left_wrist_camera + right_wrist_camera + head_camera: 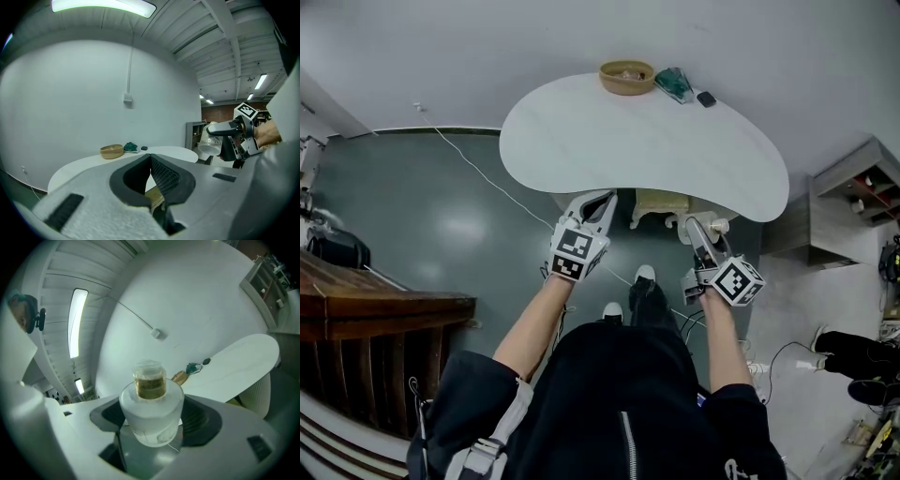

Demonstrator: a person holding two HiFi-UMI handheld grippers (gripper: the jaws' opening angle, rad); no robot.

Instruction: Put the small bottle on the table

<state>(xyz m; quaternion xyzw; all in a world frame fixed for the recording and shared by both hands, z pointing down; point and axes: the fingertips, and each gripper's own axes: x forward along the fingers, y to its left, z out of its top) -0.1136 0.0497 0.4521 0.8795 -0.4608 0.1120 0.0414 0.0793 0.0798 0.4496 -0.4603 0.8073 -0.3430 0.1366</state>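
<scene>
The small bottle (151, 414) is frosted white with a gold neck and a clear cap. It sits between the jaws of my right gripper (152, 420), which is shut on its body. In the head view the right gripper (701, 228) holds the bottle (715, 226) at the near edge of the white table (609, 141), below the tabletop's rim. My left gripper (600, 199) is also at the near edge, shut with nothing in it. The left gripper view shows its pads (161, 176) meeting, and the bottle (209, 143) held off to the right.
A woven basket (627, 77), a green packet (675, 84) and a small dark object (706, 98) lie at the table's far edge. A cream pedestal (661, 204) stands under the table. There is a shelf unit (853, 192) on the right and dark wooden furniture (366, 305) on the left.
</scene>
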